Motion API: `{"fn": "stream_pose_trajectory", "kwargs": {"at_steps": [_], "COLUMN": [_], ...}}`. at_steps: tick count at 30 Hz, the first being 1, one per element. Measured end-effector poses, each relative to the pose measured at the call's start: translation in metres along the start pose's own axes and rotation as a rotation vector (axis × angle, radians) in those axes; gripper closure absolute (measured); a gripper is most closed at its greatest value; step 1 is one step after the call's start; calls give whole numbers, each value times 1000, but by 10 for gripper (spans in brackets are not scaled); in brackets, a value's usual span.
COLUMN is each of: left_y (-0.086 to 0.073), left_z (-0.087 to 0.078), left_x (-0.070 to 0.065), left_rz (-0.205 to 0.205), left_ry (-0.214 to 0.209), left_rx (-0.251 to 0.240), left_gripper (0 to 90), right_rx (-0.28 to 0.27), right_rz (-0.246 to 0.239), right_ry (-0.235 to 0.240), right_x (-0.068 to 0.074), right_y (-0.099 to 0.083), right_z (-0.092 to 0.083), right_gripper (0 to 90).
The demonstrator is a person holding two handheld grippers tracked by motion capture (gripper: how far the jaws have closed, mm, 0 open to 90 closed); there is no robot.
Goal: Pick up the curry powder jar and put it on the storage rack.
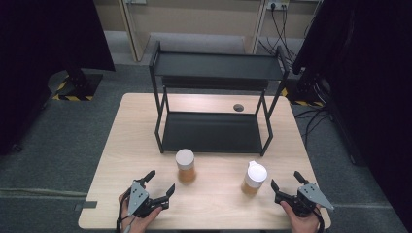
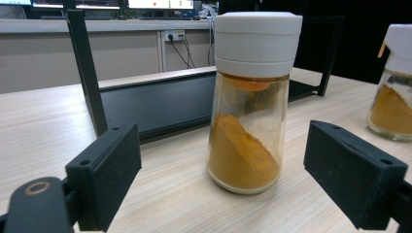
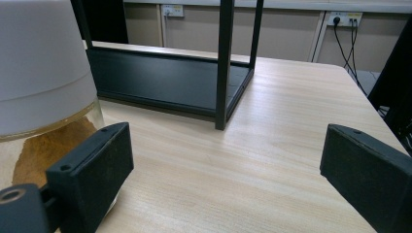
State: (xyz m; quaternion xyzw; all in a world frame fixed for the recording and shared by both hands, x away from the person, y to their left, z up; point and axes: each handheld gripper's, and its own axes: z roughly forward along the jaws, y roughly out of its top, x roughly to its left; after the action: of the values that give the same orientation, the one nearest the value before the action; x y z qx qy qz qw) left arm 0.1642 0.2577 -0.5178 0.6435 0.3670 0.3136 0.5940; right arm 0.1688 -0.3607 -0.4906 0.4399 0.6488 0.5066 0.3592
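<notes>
Two glass jars of orange-brown powder with white lids stand on the wooden table point(image 1: 145, 121) in front of a black rack. The left jar point(image 1: 185, 165) point(image 2: 248, 121) is upright just ahead of my left gripper point(image 1: 161, 180) point(image 2: 228, 167), whose jaws stand wide open and short of the glass. The right jar point(image 1: 254, 178) point(image 3: 43, 97) stands left of my right gripper point(image 1: 285, 178) point(image 3: 228, 170). That gripper is open, with bare table between its jaws and the jar just outside its left jaw. The right jar point(image 2: 391, 97) also shows in the left gripper view.
A black two-shelf metal rack point(image 1: 214, 131) point(image 2: 160, 104) point(image 3: 170, 77) stands at the table's middle, both shelves bare. A round cable hole point(image 1: 238, 107) lies behind it. Dark panels and cables flank the table on grey carpet.
</notes>
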Motion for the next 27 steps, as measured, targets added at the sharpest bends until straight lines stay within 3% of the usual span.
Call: {"fn": "stream_pose_trajectory", "kwargs": {"at_steps": [15, 27], "left_y": [18, 33], "left_z": [23, 53], "left_x": [-7, -7], "left_rz": [29, 37], "left_ry": [-72, -71], "left_rx": [-48, -51], "left_gripper": [130, 136], "right_rx": [1, 0], "right_rz": [0, 0], "right_ry": [-1, 0], "right_x": [0, 0], "right_y": [0, 0], "right_z": [0, 0], "right_gripper": [43, 42]}}
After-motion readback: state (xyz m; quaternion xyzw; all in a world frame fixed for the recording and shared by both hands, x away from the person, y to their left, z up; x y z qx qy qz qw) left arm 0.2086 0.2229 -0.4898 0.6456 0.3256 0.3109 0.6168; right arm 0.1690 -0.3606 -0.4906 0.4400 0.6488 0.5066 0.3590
